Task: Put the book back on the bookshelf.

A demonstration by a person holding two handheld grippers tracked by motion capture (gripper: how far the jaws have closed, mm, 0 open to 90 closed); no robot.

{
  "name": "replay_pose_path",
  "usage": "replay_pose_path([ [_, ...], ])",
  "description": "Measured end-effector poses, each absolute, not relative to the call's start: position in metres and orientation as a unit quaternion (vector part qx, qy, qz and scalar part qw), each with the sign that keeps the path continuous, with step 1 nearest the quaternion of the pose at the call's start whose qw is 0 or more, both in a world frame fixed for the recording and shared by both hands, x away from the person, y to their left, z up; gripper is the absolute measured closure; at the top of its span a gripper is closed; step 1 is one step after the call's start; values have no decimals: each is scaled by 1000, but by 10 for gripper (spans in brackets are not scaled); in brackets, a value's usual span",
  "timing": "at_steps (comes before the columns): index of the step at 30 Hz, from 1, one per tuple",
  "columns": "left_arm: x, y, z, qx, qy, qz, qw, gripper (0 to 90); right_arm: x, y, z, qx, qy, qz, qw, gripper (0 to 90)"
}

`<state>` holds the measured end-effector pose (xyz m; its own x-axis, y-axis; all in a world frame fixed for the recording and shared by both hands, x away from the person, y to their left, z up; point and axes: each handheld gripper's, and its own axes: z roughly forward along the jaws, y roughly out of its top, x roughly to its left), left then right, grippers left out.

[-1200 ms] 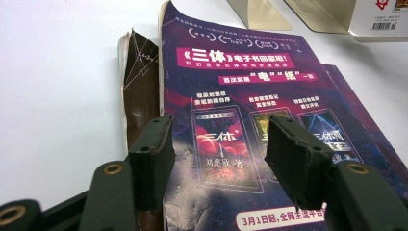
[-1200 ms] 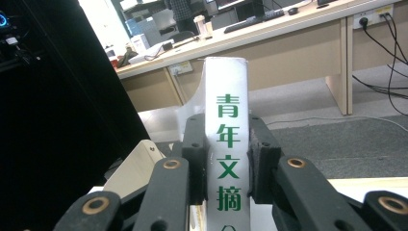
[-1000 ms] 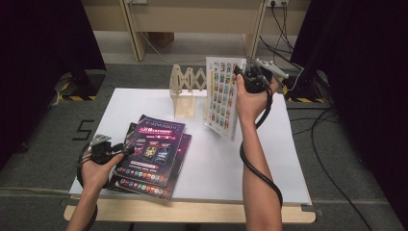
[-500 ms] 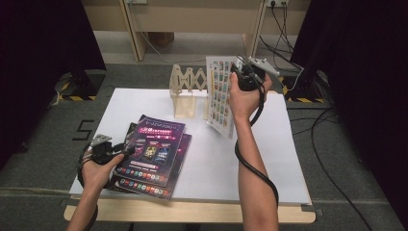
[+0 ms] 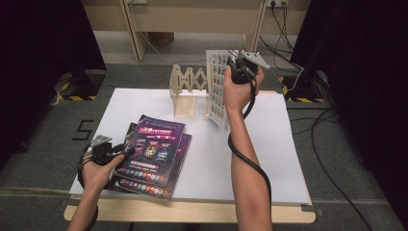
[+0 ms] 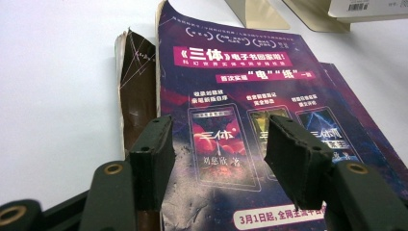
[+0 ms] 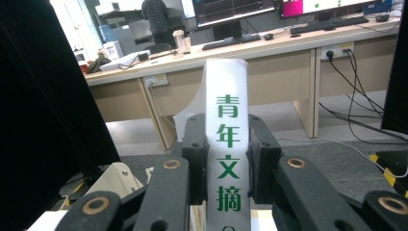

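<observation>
White table (image 5: 269, 159), purple magazines (image 5: 154, 154) stacked near left, wooden rack (image 5: 185, 94) at back

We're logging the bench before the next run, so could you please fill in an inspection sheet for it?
Surface: white table, bare at right.
Job's things: white book held upright by its spine beside the rack; purple magazines stacked flat at front left.
Clutter: nothing seen.
Grippers: right gripper shut on the book; left gripper open over the top magazine.
Cables: one trails down the right forearm; more lie on the floor.
Surroundings: dark curtains, desks with monitors behind.
</observation>
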<state>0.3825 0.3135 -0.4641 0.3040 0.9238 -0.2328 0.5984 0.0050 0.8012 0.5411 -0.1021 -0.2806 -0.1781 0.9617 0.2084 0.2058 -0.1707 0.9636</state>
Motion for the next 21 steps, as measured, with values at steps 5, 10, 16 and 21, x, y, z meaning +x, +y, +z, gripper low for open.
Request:
replay_pose_path([
  [5,383,313,-465,681,559,186,435,419,546,-100,-282,538,542,548,341,744],
  [10,383,313,-466,681,558,185,436,420,548,-96,-282,534,537,551,350,744],
  [16,383,312,-467,683,557,184,435,419,554,-90,-286,536,534,556,344,744],
  [21,383,314,-466,680,559,184,437,420,555,-85,-281,525,536,560,352,743],
])
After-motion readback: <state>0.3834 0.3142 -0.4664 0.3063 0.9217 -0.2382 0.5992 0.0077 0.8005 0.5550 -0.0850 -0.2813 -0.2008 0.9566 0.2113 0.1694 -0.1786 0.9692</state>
